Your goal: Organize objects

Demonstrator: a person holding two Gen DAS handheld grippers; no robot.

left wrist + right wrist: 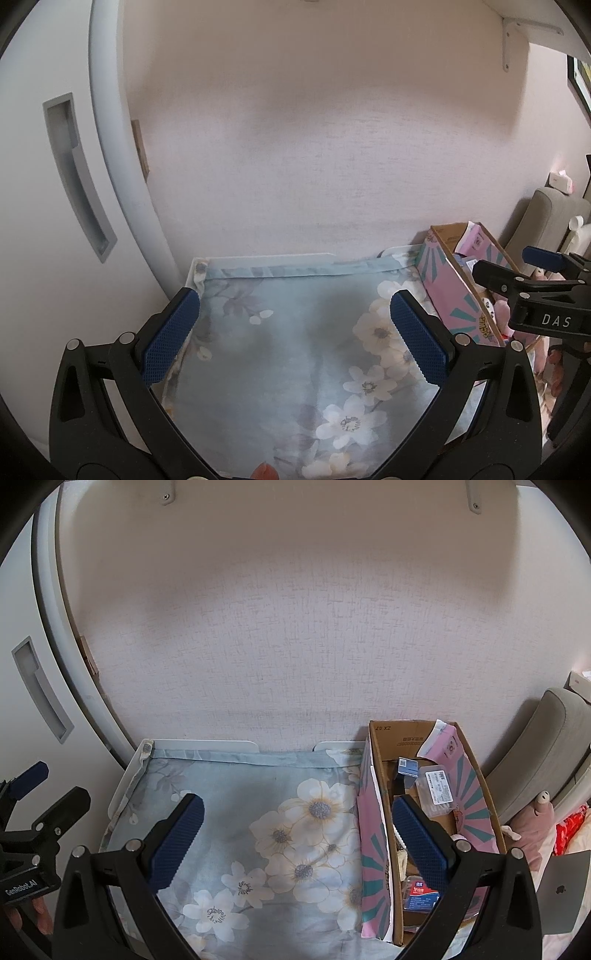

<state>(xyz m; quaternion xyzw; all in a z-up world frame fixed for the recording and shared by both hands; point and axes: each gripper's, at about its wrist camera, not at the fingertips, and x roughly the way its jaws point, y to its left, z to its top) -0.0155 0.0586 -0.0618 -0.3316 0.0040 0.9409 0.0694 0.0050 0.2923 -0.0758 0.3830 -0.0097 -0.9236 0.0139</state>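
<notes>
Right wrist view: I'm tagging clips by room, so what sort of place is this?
Probably a bedroom or living space at home: floral cloth over a tray-like surface, a box of odds and ends, a plush toy beside a padded chair.

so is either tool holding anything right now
No. Both the left tool and the right tool are open and empty above the floral cloth.
</notes>
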